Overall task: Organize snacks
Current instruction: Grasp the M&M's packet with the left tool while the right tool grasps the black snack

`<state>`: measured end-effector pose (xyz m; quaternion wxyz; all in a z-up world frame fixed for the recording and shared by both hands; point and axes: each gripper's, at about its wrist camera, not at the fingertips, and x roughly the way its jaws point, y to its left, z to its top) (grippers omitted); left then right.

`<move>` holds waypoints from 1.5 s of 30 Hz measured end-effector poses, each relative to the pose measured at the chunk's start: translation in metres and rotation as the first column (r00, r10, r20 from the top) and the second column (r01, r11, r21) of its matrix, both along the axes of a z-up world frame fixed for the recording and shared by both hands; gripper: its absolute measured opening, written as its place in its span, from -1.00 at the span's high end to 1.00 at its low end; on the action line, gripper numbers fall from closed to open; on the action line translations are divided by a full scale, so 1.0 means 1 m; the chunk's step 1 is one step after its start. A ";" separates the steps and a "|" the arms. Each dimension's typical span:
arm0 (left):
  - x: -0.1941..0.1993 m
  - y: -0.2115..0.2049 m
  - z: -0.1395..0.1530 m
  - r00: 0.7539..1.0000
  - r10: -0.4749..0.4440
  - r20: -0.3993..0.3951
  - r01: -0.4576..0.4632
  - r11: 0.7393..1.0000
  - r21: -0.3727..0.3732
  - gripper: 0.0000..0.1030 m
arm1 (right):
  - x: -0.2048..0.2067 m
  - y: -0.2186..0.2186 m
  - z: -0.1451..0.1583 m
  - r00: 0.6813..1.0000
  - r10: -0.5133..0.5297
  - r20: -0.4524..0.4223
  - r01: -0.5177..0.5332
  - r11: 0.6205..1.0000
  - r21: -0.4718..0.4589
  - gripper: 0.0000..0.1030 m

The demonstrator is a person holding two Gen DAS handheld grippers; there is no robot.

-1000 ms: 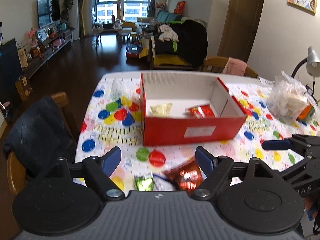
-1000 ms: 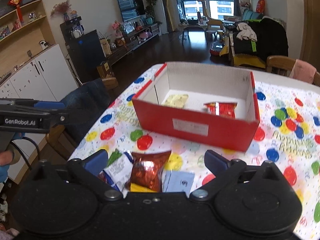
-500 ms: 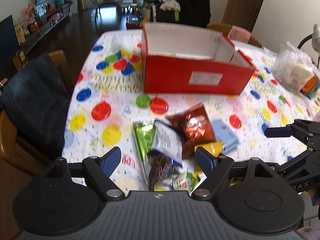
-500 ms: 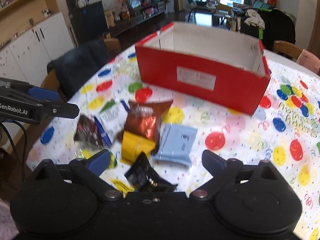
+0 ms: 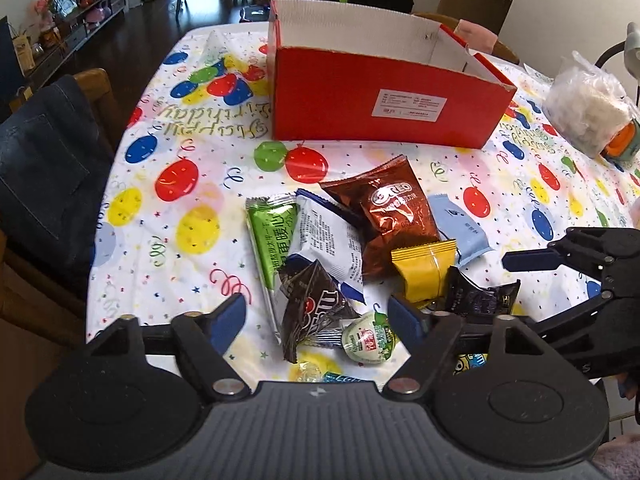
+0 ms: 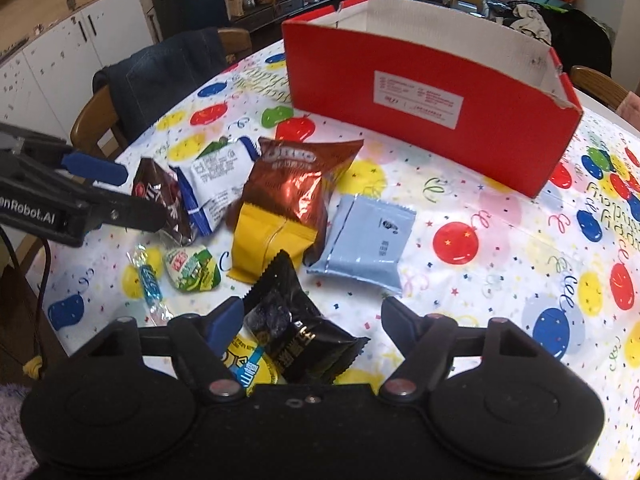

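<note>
Both grippers' jaws closing (nothing pinched yet) over the snack pile (image 5: 360, 248) near the table edge (image 5: 96, 264).

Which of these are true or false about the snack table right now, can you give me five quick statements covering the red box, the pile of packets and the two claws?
1. The red box stands beyond the snack pile. True.
2. The brown Oreo packet lies inside the box. False: it lies on the tablecloth in front of it.
3. The yellow packet overlaps the brown Oreo packet. True.
4. The right claw is clamped on the light blue packet. False: its jaws are closing around the black packet, pads not yet pressing.
5. The left claw is over the dark M&M's packet. True; it is closing too.
</note>
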<state>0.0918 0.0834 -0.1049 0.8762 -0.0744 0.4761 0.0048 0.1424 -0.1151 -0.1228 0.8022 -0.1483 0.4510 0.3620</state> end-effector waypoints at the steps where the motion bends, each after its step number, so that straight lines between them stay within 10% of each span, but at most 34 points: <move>1: 0.001 0.000 -0.001 1.000 0.000 -0.004 0.000 1.000 0.002 -0.37 | 0.000 0.001 -0.002 1.000 0.002 -0.002 -0.002 1.000 -0.006 -0.42; 20: 0.008 0.002 -0.012 0.999 0.013 -0.040 -0.014 0.999 -0.033 0.28 | 0.000 -0.003 0.000 0.999 0.020 -0.050 -0.018 0.999 0.045 0.21; 45: -0.012 0.008 0.015 0.999 0.042 0.024 -0.040 0.995 -0.090 0.33 | -0.009 -0.019 0.036 1.000 -0.017 0.001 0.017 0.993 0.120 0.64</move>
